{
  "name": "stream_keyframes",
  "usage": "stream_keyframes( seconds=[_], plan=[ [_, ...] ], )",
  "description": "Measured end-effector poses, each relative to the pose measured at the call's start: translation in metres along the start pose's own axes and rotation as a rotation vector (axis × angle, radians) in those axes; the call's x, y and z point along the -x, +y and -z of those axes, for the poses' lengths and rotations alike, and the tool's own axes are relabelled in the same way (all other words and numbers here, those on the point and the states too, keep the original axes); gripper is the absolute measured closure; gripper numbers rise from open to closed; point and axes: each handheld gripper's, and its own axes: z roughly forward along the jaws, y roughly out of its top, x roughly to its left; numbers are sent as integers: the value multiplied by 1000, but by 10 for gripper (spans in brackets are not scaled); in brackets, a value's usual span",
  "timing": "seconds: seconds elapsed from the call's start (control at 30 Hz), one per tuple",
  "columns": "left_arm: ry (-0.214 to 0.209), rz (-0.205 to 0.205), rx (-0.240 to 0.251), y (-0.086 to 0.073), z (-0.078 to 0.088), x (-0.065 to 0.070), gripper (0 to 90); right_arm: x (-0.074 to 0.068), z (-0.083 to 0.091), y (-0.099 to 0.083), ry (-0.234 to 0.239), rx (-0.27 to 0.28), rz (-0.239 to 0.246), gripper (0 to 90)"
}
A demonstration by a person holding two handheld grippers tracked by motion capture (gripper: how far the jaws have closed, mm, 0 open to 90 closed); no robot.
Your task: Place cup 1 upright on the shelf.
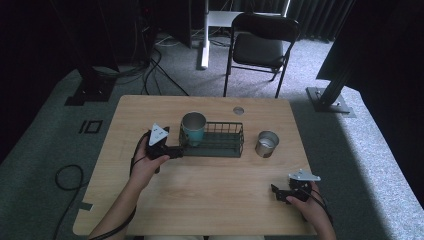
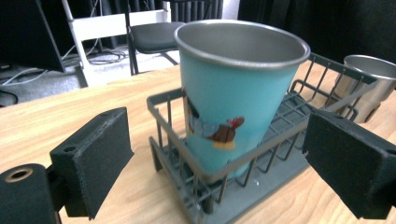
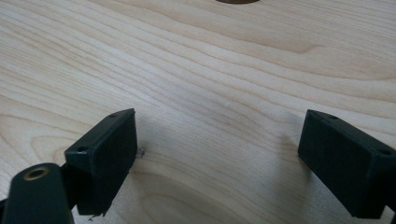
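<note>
The teal cup (image 2: 236, 93) stands upright in the left end of the grey wire basket (image 1: 220, 142), near the middle of the tabletop (image 1: 210, 195). The left gripper (image 1: 172, 151) waits just left of the basket, its fingers (image 2: 95, 158) spread wide and holding nothing; the basket wall stands between them and the cup. A small bird picture marks the cup, no readable writing. A steel cup (image 1: 266, 143) stands right of the basket. The right gripper (image 1: 279, 192) rests open at the near right, with bare wood around it

Matt teal-coated metal cup (image 2: 236, 100) — grey wire basket (image 2: 187, 184) — pale smooth wood table (image 3: 196, 60).
</note>
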Motion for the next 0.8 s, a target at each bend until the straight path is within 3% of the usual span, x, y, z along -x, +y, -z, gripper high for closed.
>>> stream_keyframes(
  seconds=[0.37, 0.5, 0.8],
  plan=[
    [17, -10, -20, -13, 27, -12, 88, 0, 0, 0, 0, 0, 0, 114],
    [31, -24, -54, -22, 36, -20, 88, 0, 0, 0, 0, 0, 0, 115],
    [54, 23, -73, -44, 59, -32, 88, 0, 0, 0, 0, 0, 0, 115]
  ],
)
